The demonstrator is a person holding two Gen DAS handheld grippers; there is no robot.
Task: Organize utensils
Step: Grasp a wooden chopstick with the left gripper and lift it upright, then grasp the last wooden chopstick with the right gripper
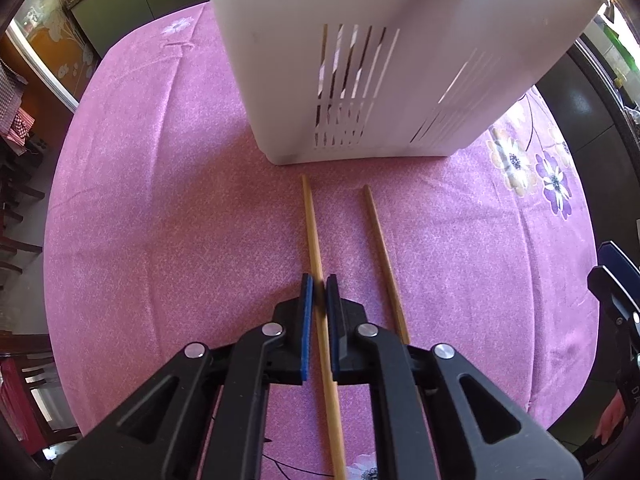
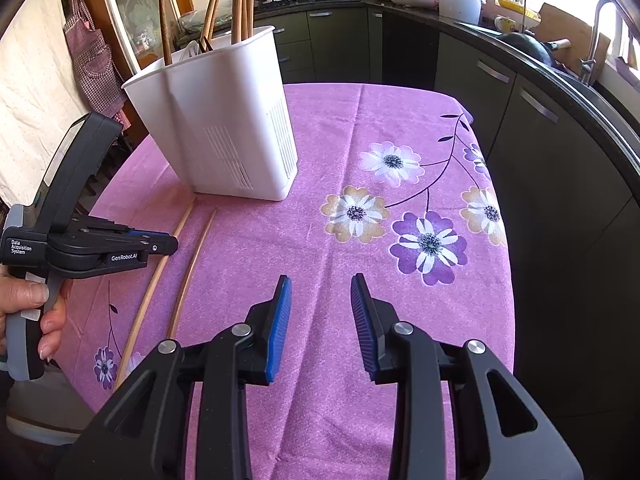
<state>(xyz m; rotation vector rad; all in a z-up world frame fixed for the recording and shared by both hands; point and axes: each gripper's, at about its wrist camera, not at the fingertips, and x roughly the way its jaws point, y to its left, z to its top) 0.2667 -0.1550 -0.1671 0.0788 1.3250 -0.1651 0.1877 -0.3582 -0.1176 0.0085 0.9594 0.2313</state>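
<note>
Two wooden chopsticks lie side by side on the pink flowered tablecloth (image 1: pixel 160 220), pointing at a white slotted utensil holder (image 1: pixel 360 80). My left gripper (image 1: pixel 319 280) points steeply down, its blue pads shut on the left chopstick (image 1: pixel 312 216). The right chopstick (image 1: pixel 380 240) lies free beside it. In the right wrist view the left gripper (image 2: pixel 174 242) sits over the left chopstick (image 2: pixel 148 300), next to the other chopstick (image 2: pixel 196 248). The holder (image 2: pixel 224 128) has several wooden utensils (image 2: pixel 240 0) standing in it. My right gripper (image 2: pixel 321 280) hovers open over bare cloth, holding nothing.
A hand (image 2: pixel 24 300) holds the left gripper's handle. Dark kitchen cabinets (image 2: pixel 540 160) and a counter with a sink tap (image 2: pixel 596 32) curve round the table's right side. A checked apron (image 2: pixel 92 52) hangs at the left. The table's right edge (image 2: pixel 508 280) is close.
</note>
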